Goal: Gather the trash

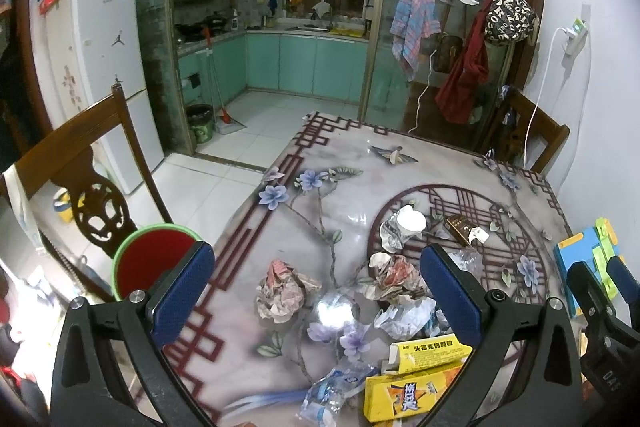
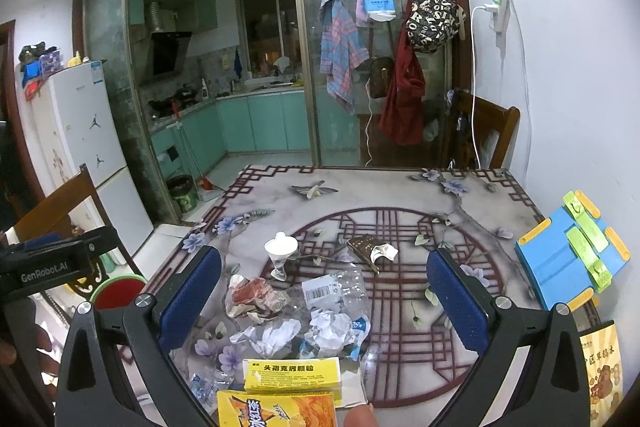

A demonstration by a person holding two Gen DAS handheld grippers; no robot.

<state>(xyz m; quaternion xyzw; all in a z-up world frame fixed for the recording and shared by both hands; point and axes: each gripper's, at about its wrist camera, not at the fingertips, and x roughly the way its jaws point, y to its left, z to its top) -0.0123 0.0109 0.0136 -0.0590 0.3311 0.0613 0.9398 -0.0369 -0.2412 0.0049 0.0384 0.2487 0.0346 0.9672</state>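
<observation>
Trash is all over the table (image 2: 500, 187) and none of it looks picked up yet, so I think the job is only at the start. Both grippers hang above the mess with nothing in them. The left gripper (image 1: 316, 283) has its jaws wide apart, and the right gripper (image 2: 324, 291) has its jaws wide apart too. On the table there are 2 crumpled paper balls (image 1: 282, 293) with red on them, some white crumpled paper (image 2: 276, 335), a squashed clear plastic bottle (image 2: 332, 293), a tipped white cup (image 2: 280, 251), a small brown box (image 2: 362, 247) and 2 yellow boxes (image 1: 430, 349) close to the cameras, one behind the other. The trash lies in a loose heap, with many pieces touching each other. A green bin (image 1: 156, 259) with a red inside stands on the floor just beside the table's left edge, near a wooden chair (image 1: 80, 163). The part of the bin that shows looks bare, but the left gripper hides some of it, so I cannot tell for sure. A blue stand (image 2: 568, 251) with green and yellow parts sits on the right side of the table, and it does not look like trash. About 8 pieces are left to go into the bin.
</observation>
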